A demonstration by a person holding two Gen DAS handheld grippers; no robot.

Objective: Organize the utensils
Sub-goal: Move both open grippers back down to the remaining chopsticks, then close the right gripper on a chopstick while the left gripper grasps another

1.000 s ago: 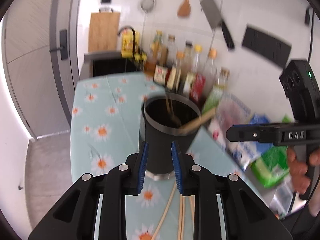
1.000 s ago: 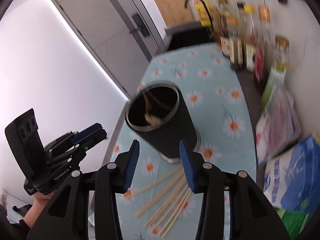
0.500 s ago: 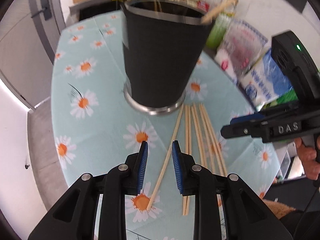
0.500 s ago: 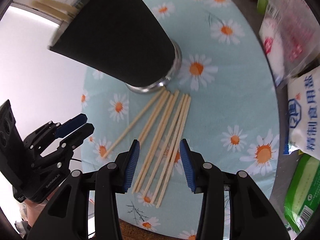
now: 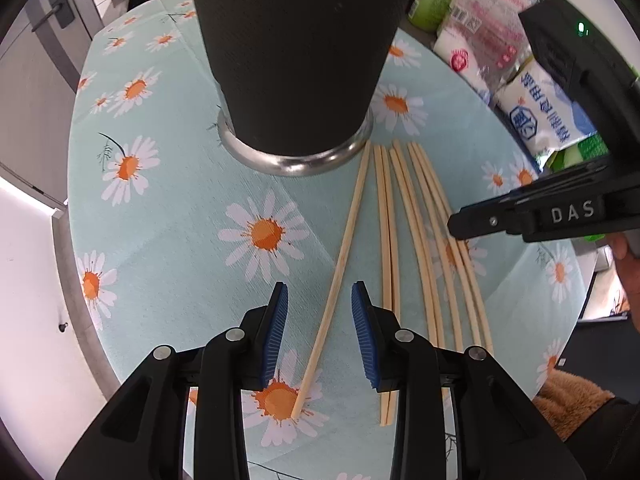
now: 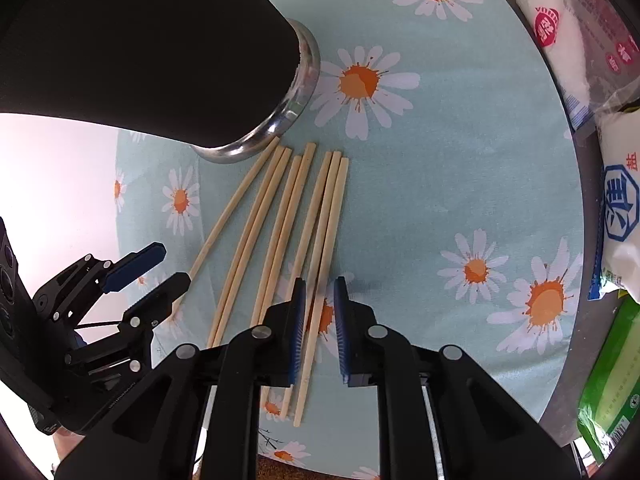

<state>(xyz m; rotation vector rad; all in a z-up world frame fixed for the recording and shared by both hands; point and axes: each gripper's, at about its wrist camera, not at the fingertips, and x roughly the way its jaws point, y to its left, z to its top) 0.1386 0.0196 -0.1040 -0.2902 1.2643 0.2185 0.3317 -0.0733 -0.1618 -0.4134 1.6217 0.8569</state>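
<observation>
On daisy-print cloth [image 5: 168, 216] | slender wooden chopsticks [image 6: 276, 216] | matte black cylindrical holder [image 5: 296, 52]

Both grippers are black plastic linkages with silver screw heads at the joints and ribbed blue pads on the fingers [image 5: 276, 328]. The right gripper [image 5: 454, 222], at the frame's right edge, carries white "DAS" lettering and a small green light. A fuzzy brown sleeve [image 5: 568, 396] shows lower right.
</observation>
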